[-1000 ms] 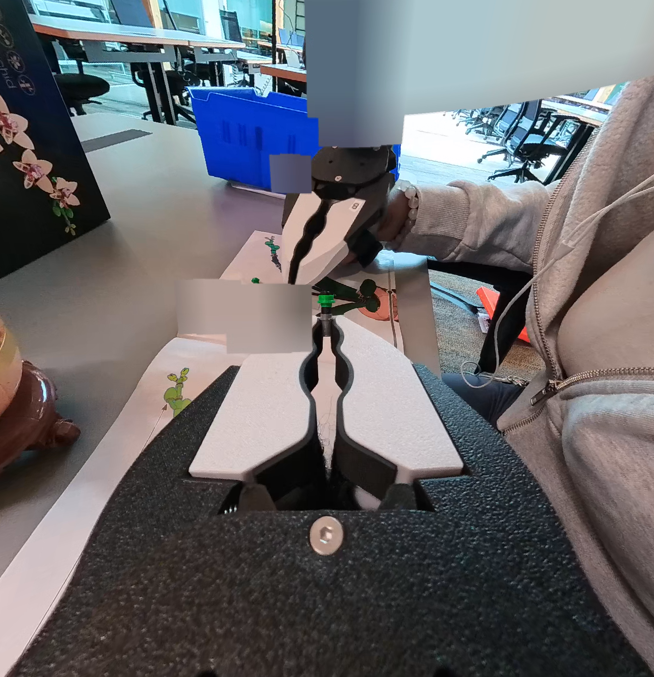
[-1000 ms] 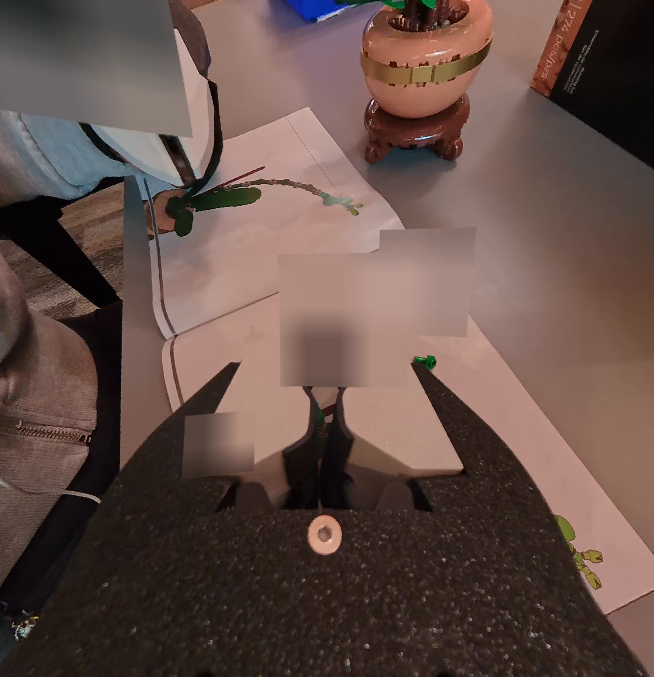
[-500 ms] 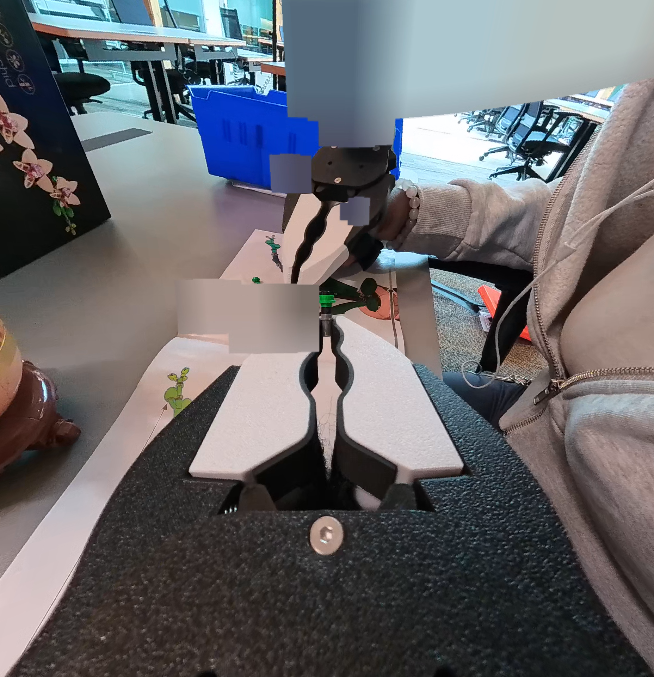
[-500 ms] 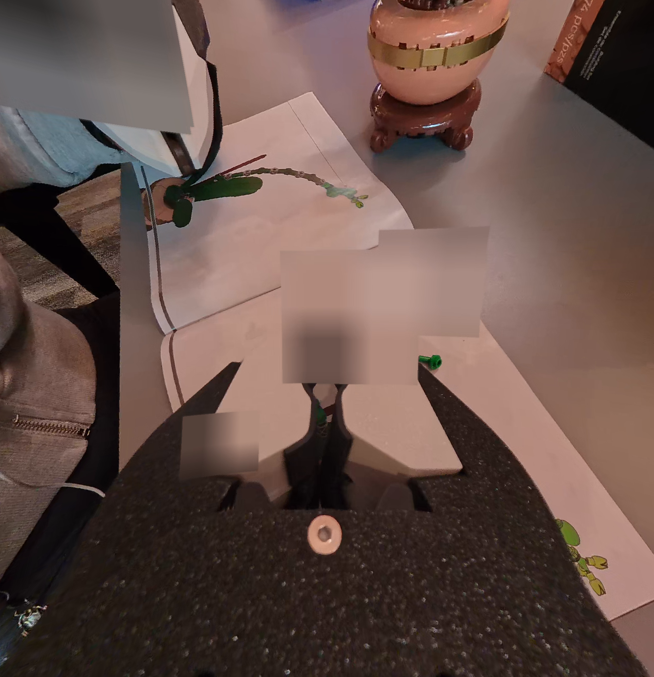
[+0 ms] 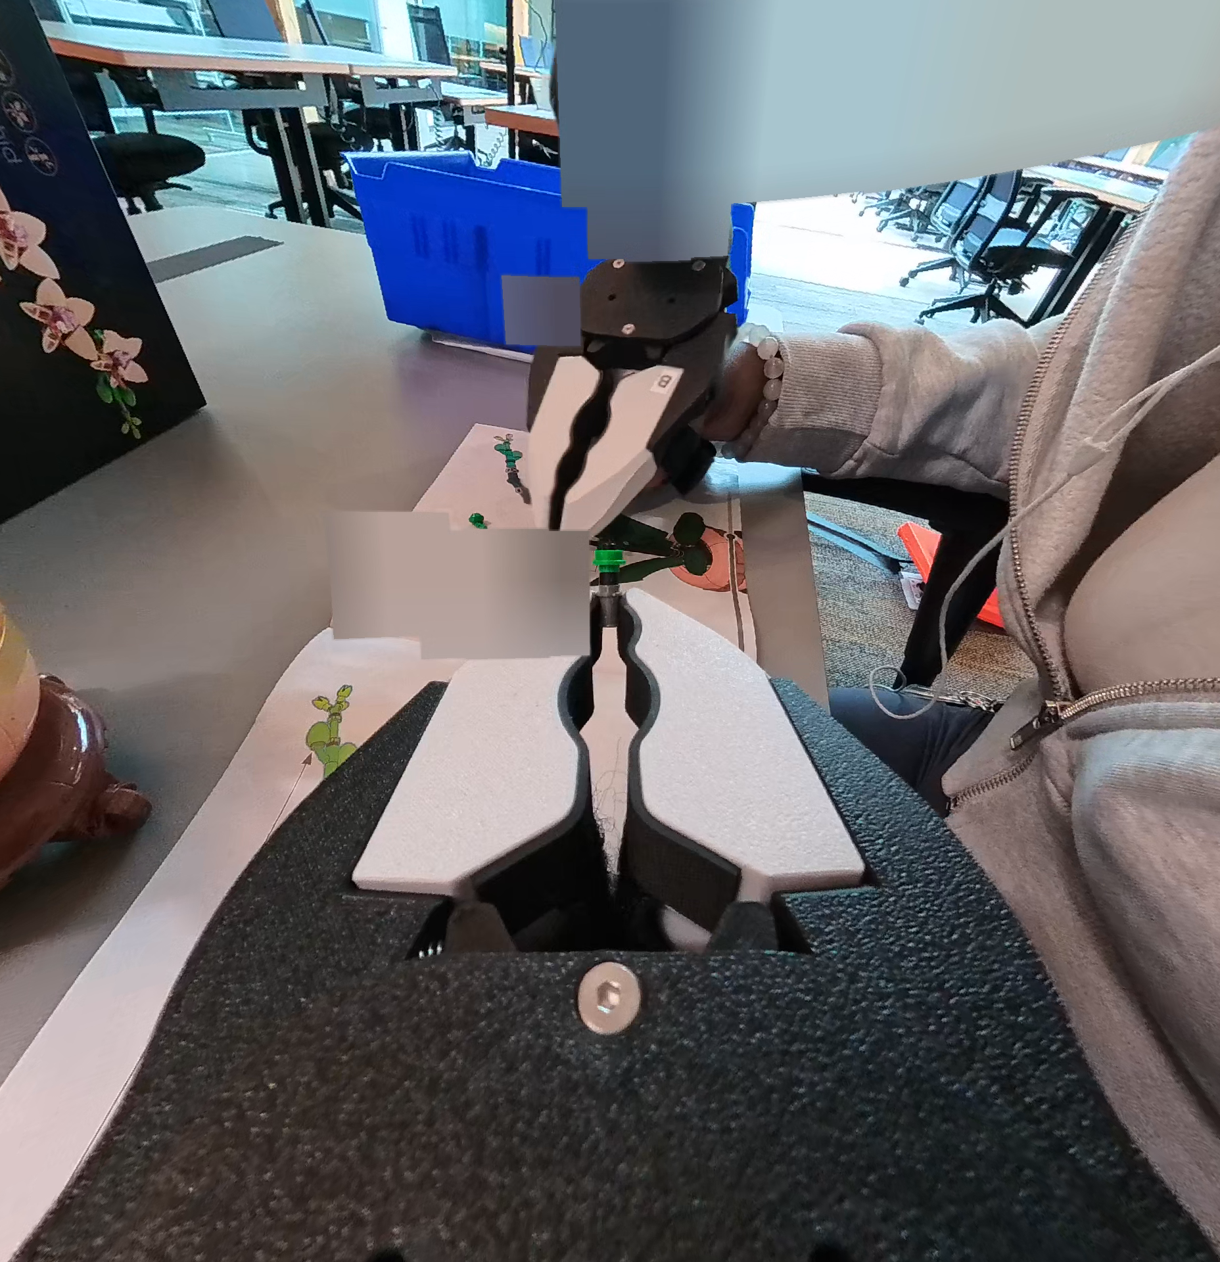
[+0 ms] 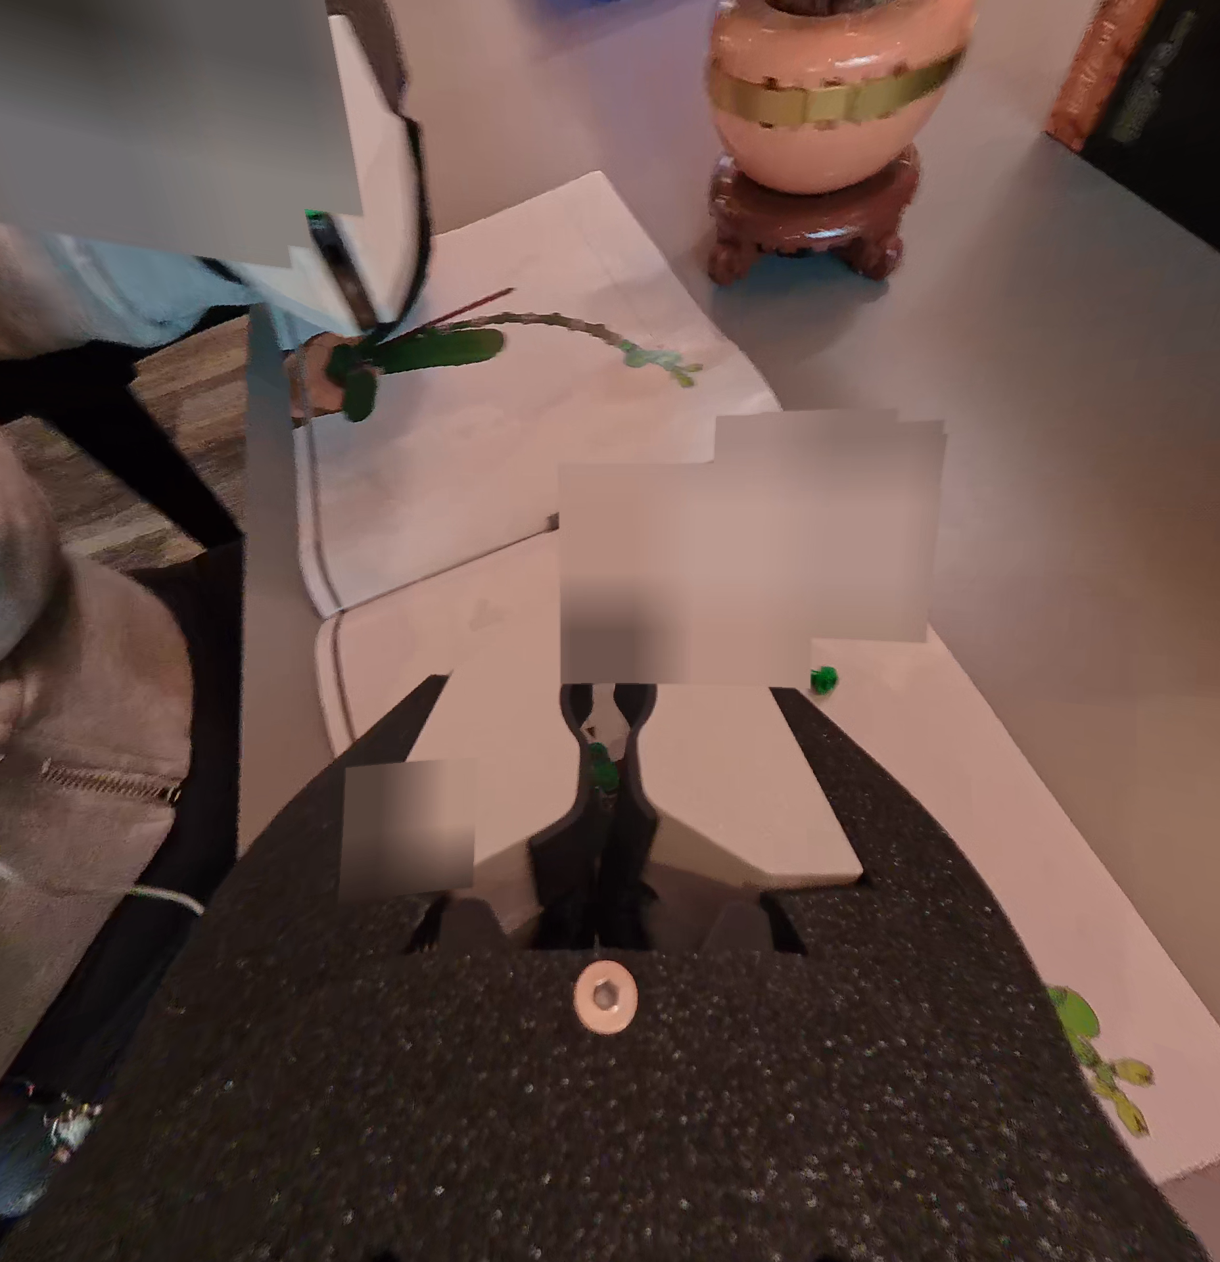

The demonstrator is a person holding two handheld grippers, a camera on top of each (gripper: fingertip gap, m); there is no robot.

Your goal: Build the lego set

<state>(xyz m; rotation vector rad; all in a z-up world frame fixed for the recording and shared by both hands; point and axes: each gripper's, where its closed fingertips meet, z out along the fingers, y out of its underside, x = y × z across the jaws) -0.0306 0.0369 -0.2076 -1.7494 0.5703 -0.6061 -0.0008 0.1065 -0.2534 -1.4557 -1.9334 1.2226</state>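
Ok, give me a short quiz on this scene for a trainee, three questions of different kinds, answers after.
1. True or false: the vase stands on the paper.
2. What do the left gripper fingertips pinch? A) a green-capped peg B) a leaf C) nothing
3. Fill in: the loose green piece lies on the ___.
Key: 1 false, it stands on the bare table; 2 A; 3 paper.
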